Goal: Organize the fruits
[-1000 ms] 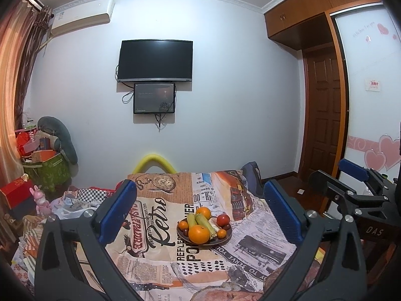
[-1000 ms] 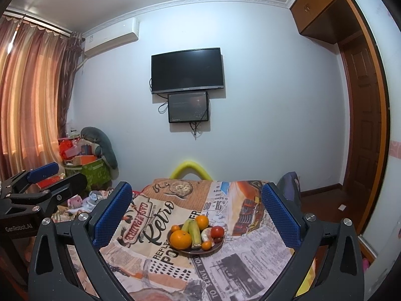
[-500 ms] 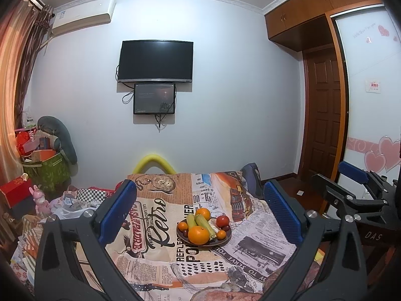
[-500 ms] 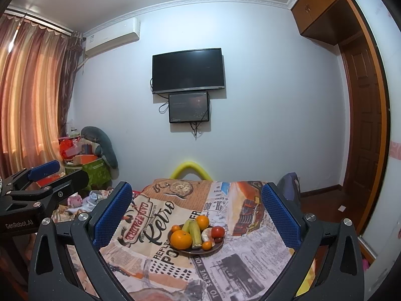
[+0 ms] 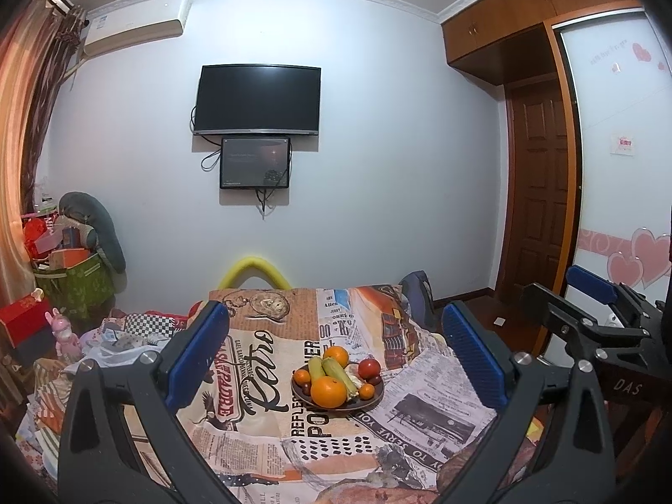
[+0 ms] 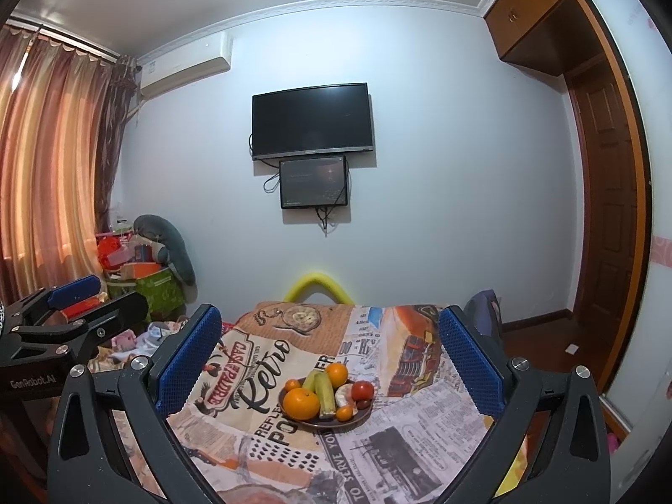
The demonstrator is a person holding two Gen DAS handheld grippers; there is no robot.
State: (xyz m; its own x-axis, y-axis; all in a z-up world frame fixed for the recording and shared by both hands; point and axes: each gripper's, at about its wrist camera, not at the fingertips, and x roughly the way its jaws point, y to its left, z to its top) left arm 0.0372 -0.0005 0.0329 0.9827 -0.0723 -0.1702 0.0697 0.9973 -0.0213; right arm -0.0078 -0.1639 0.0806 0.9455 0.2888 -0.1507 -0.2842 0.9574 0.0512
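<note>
- Left tool (image 5: 336,361) and right tool (image 6: 329,361): ribbed blue pads spread wide, grasping nothing.
- Round dark plate (image 5: 369,403) of smooth oranges (image 5: 328,391), tomato (image 5: 369,368), mid-tabletop (image 5: 269,432) on newsprint-patterned cloth.

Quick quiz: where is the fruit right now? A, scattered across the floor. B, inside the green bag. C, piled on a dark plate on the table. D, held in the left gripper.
C: the oranges, tomato and other fruit sit together on the plate, and both grippers are open and empty.
</note>
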